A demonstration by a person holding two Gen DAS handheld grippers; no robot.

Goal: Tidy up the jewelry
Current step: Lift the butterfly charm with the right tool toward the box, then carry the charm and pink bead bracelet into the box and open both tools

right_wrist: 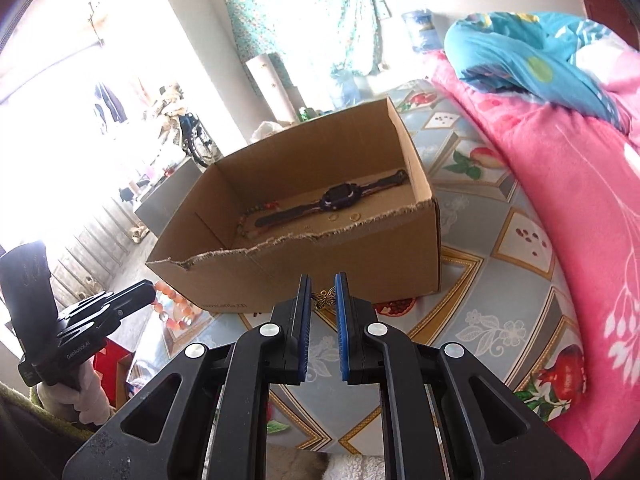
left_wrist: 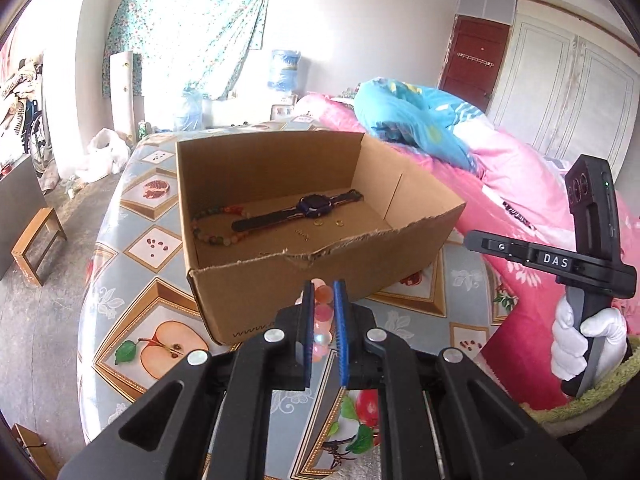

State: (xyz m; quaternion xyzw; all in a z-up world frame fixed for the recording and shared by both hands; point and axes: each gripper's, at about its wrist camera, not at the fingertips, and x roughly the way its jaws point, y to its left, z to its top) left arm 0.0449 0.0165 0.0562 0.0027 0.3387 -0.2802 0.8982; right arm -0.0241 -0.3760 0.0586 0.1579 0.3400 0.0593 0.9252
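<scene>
Here, the left gripper (left_wrist: 324, 292) is holding a pink bead bracelet (left_wrist: 323, 320), its blue pads (left_wrist: 341, 320) closed on the strand, which is hanging down between the fingers just in front of the cardboard box (left_wrist: 304, 280). In the right wrist view that same bracelet (right_wrist: 172, 308) is dangling from the left gripper's tip at about 9 o'clock, close to the box's near left corner but apart from it. The right gripper (right_wrist: 323, 300) is pinching a small gold butterfly charm (right_wrist: 326, 297) between its pads, jaws drawn nearly together on it, hovering just short of the box's front wall. From the left wrist camera the right gripper's fingertips are not showing; only its body is sitting at 3 o'clock, held by a white-gloved hand (left_wrist: 588, 340).

The box's near edge (right_wrist: 304, 236) is torn and ragged, lower than the other three walls. Inside, a dark watch (left_wrist: 308, 210) is lying across the floor, a multicoloured bead string (left_wrist: 208, 228) is curving at its 9 o'clock end, and two small gold rings (left_wrist: 329, 223) are resting just in front of the watch. Open floor is remaining toward the front of the box, at 6 o'clock from the watch. The fruit-patterned tablecloth (left_wrist: 156, 248) is lying bare to the box's left, while a pink quilt (right_wrist: 560, 184) is crowding the table's edge at 3 o'clock
</scene>
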